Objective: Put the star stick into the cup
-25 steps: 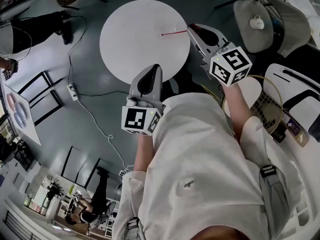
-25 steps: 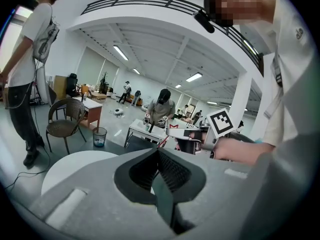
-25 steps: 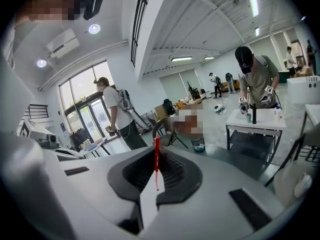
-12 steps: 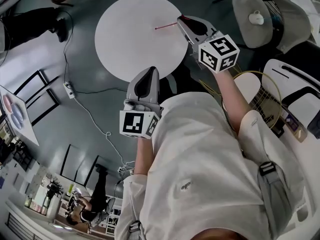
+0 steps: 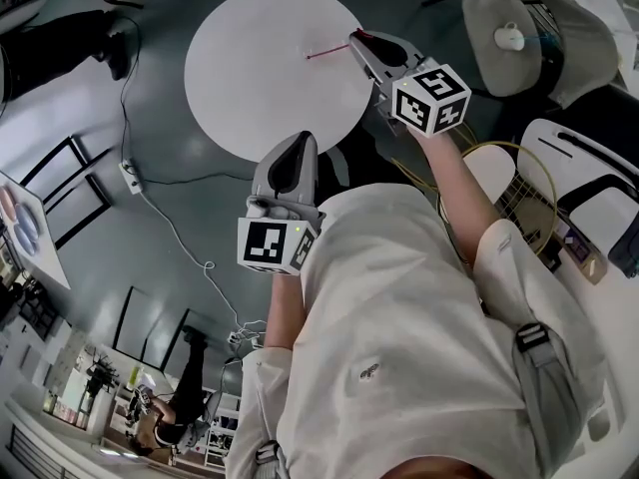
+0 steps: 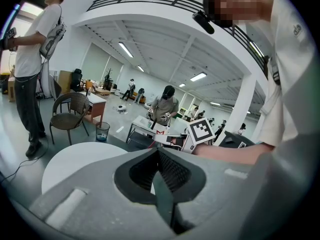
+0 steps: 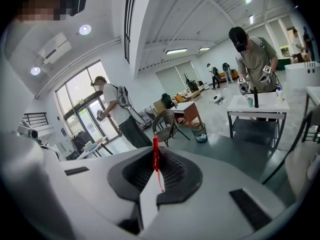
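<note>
The star stick [image 5: 325, 52] is a thin red rod. My right gripper [image 5: 355, 41] is shut on its end, and the rod pokes left over the right side of the round white table [image 5: 260, 78]. In the right gripper view the red stick [image 7: 155, 154] stands upright, pinched between the closed jaws of the right gripper [image 7: 156, 165]. My left gripper [image 5: 304, 146] hovers at the table's near edge. In its own view the left gripper [image 6: 159, 152] is shut with nothing in it. I see no cup in any view.
A grey cushioned chair [image 5: 524, 43] stands at the upper right, with a racket [image 5: 529, 208] below it. A cable [image 5: 170, 203] trails over the floor left of the table. People stand around the hall, near a wicker chair [image 6: 70, 115] and a white side table [image 7: 255, 109].
My right gripper has shifted up and to the left in the head view, carrying the stick further over the table. The left gripper has hardly moved.
</note>
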The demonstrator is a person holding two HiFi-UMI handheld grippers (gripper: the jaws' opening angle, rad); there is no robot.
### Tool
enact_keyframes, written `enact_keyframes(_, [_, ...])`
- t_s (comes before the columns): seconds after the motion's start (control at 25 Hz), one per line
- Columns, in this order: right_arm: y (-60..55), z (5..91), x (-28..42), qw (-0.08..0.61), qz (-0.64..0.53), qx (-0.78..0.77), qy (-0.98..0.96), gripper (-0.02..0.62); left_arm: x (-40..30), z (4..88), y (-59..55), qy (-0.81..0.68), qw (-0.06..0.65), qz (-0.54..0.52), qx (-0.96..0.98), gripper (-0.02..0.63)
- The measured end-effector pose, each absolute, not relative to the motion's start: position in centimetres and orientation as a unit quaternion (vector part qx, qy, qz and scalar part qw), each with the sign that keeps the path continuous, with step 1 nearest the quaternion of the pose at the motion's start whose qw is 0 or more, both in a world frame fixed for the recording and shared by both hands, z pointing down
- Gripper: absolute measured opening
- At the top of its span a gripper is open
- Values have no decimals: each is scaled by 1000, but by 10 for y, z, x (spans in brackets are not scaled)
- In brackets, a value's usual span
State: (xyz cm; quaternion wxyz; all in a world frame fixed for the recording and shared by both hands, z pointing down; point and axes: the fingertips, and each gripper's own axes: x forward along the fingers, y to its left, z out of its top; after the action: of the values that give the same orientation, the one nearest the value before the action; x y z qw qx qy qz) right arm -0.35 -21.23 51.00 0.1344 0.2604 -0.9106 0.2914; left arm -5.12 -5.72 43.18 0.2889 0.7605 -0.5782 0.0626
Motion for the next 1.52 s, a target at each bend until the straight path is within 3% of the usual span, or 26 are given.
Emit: enact_keyframes(1.52, [-211, 569, 0, 158, 369, 261, -878, 29, -46, 435, -62, -575, 295, 65, 760, 9])
